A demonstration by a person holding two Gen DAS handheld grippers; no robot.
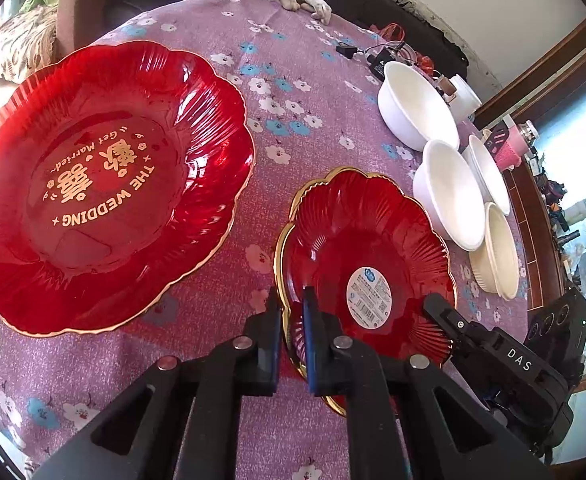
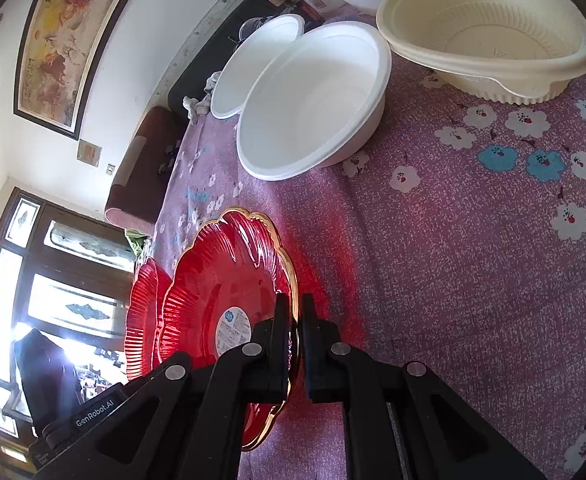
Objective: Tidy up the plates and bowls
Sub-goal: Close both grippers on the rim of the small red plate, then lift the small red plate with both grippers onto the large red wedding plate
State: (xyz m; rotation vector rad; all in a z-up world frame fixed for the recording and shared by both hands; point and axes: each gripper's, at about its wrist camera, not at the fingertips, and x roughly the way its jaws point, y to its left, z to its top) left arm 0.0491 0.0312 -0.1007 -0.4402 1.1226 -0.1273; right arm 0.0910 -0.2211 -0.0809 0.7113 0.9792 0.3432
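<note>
We hold the small red plate (image 1: 357, 248) from two sides. It is glossy translucent red, scalloped like a flower, with radial ribs and a gold rim; a round white label (image 1: 369, 297) sits at its centre. The left gripper (image 1: 292, 300) is clamped on the plate's near-left rim, one finger above the rim and one below. The right gripper (image 2: 292, 306) is closed on the opposite rim, its black fingers pinching the gold edge. The plate sits near the near edge of the table (image 1: 305, 80), tilted; in the right wrist view its gripped side stands above the cloth.

To its left lies the large red plate (image 1: 101, 184), same ribbed scalloped form, with gold lettering reading "THE WEDDING" in its well, flat on the cloth toward the left edge.

Toward the right edge we see a cluster of white bowls (image 1: 449, 196), smooth, matte and round-rimmed, some overlapping. Beside them stands a cream bowl (image 2: 489, 32) with a fluted outer wall and a thick rolled rim.

The table carries a purple cloth printed with white and blue flowers.
</note>
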